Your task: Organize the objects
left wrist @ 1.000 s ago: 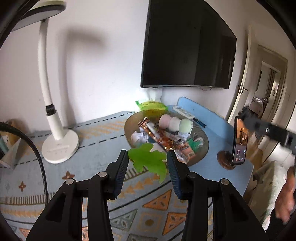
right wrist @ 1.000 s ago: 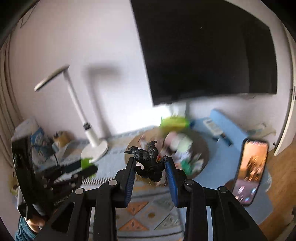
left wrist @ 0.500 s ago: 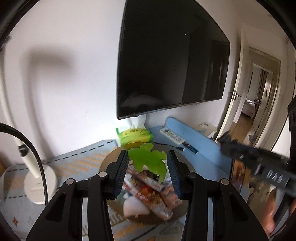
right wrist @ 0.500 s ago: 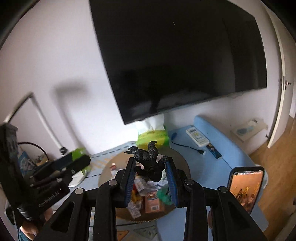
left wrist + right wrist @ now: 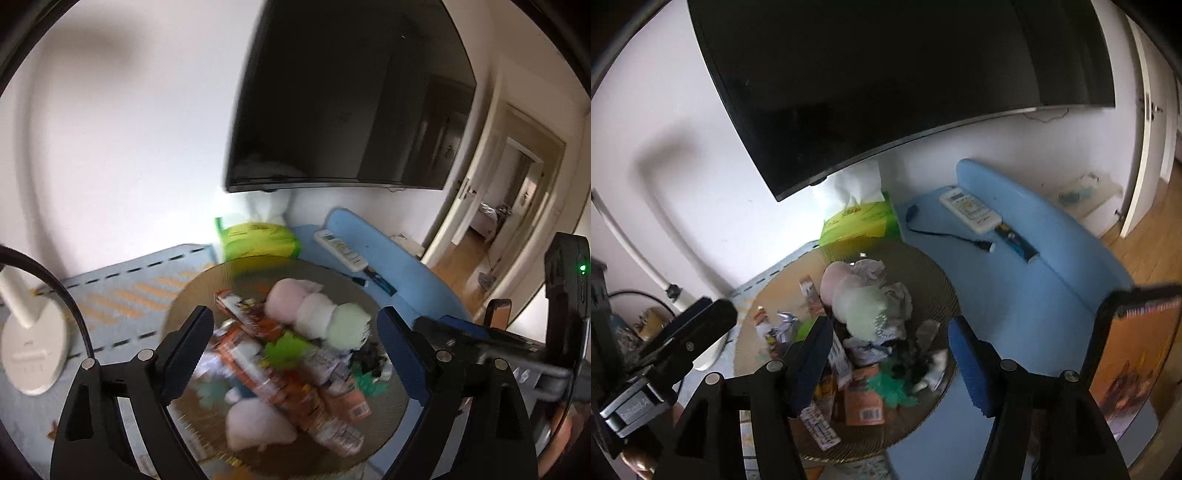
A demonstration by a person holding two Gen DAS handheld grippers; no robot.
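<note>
My left tongs (image 5: 291, 354) hang spread wide and empty over the woven tray (image 5: 207, 291) near the desk's back edge, and just below them lies the green leaf toy (image 5: 284, 350), which I judge thin, floppy and feather-light, best pinched across its middle rather than by a lobe. To its right the pastel plush (image 5: 317, 317) looks soft and squashy, so I would take it round one bulge. My right tongs (image 5: 886, 354) gape just as wide with nothing in them above the tray's right side, where a small black figure (image 5: 908, 360), blurred, seems stiff, spiky and light, best gripped at the body.
</note>
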